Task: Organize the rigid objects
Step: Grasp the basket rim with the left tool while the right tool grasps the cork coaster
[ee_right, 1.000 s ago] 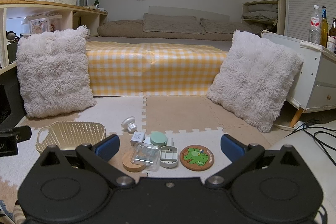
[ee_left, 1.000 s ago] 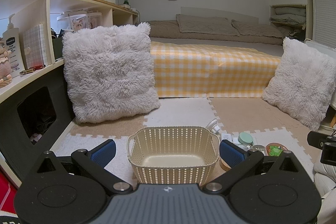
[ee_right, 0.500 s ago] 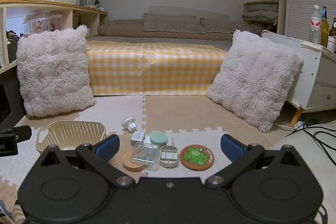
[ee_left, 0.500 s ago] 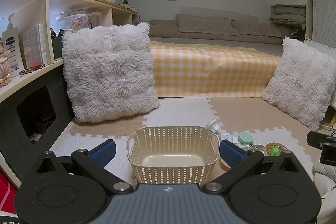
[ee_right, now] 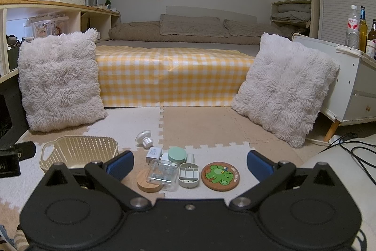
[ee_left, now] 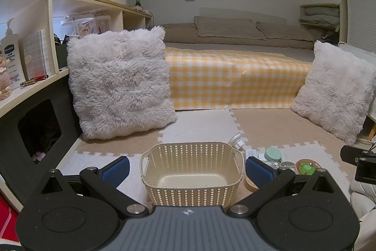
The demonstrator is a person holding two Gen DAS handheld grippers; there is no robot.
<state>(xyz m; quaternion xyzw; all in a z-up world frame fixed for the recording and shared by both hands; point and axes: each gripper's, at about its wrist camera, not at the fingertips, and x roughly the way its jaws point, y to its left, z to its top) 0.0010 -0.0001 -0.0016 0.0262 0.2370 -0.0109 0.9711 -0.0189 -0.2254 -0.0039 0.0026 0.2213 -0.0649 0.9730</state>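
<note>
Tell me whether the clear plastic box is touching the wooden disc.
Touching. The right wrist view shows the clear plastic box overlapping and resting on the wooden disc.

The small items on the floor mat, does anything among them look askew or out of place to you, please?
Yes: the clear plastic box sits tilted, one edge propped on the round wooden disc. The white knob-like piece lies tipped on its side, apart from the cluster. The basket holds nothing visible.

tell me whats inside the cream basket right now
Nothing visible: the left wrist view shows the basket with a bare bottom. Its near inside corners are hidden by the front wall.
</note>
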